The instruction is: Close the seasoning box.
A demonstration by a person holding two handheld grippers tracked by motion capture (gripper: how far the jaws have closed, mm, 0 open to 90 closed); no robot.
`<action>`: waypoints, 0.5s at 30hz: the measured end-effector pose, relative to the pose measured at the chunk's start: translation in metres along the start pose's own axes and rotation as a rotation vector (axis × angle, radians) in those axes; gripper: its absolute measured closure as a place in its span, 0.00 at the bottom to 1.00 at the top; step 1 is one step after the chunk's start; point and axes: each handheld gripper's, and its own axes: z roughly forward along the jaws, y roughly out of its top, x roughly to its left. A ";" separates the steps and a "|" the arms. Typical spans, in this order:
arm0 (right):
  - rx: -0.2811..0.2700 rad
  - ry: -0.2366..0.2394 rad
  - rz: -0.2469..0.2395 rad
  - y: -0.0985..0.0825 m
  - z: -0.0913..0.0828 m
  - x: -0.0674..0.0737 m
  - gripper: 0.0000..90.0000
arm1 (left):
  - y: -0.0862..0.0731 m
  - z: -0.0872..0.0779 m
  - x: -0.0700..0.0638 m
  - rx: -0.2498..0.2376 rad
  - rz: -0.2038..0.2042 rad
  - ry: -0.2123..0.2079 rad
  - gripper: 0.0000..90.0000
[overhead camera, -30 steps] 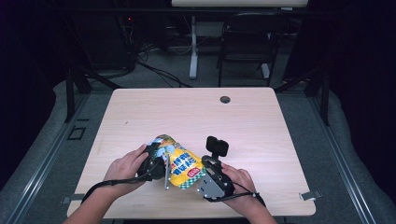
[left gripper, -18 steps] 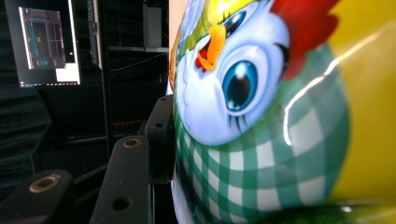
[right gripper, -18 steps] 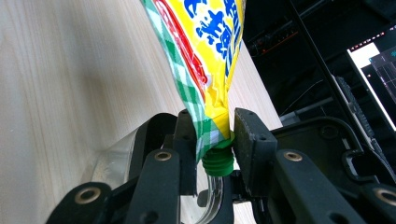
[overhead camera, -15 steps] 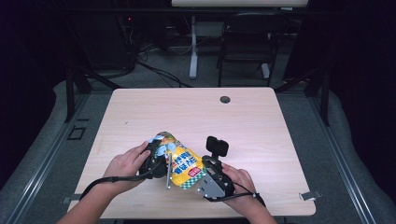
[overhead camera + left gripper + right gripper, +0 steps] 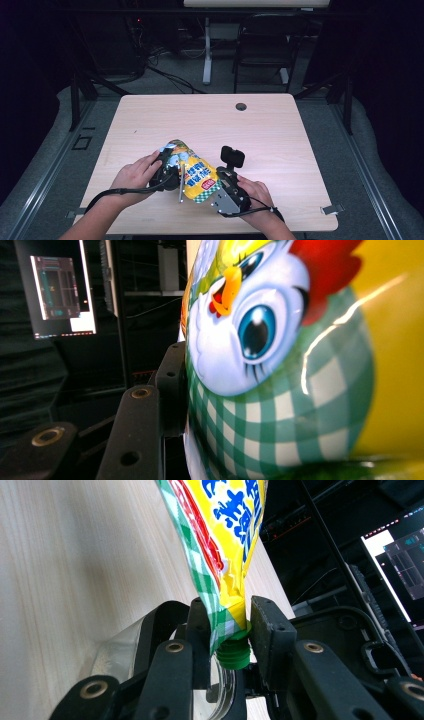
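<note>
The bench [image 5: 300,150] carries little besides the work: a small dark round fitting [image 5: 241,106] near its far edge, well apart from the hands, and a black block [image 5: 232,156] standing up just beyond the right hand [image 5: 255,192]. A chair [image 5: 262,50] and trailing cables stand on the floor behind the bench; nothing lies between the claws and the pouch. The yellow and green-checked pouch [image 5: 195,172] is held low over the near middle of the bench, between both hands. The left claw [image 5: 170,172] is clamped on the pouch's upper body, one pad [image 5: 172,385] flat against the printed cartoon bird. The right claw [image 5: 230,630] is clamped on the pouch's neck just above the green screw cap [image 5: 234,652]. Against the earlier frames, pouch and hands sit unchanged. The left claw's second pad is hidden behind the pouch, and a clear curved piece [image 5: 117,652] beneath the right claw is possibly a plastic guard.
</note>
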 end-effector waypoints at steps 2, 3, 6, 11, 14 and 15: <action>0.002 0.000 -0.003 0.000 0.000 0.000 0.79 | 0.000 0.000 0.000 -0.001 0.004 0.003 0.63; 0.002 0.001 -0.007 0.000 0.000 0.000 0.79 | 0.000 -0.001 0.000 0.004 0.015 0.011 0.63; 0.003 0.002 -0.010 0.000 0.000 0.001 0.79 | 0.000 -0.002 -0.001 0.007 0.022 0.022 0.63; 0.011 0.002 -0.020 0.000 0.001 0.003 0.79 | 0.001 -0.002 -0.002 0.012 0.045 0.034 0.63; 0.012 -0.001 -0.021 0.000 0.002 0.003 0.79 | 0.002 -0.003 -0.001 0.011 0.059 0.053 0.63; 0.012 -0.001 -0.021 0.000 0.002 0.003 0.79 | 0.002 -0.003 -0.001 0.011 0.059 0.053 0.63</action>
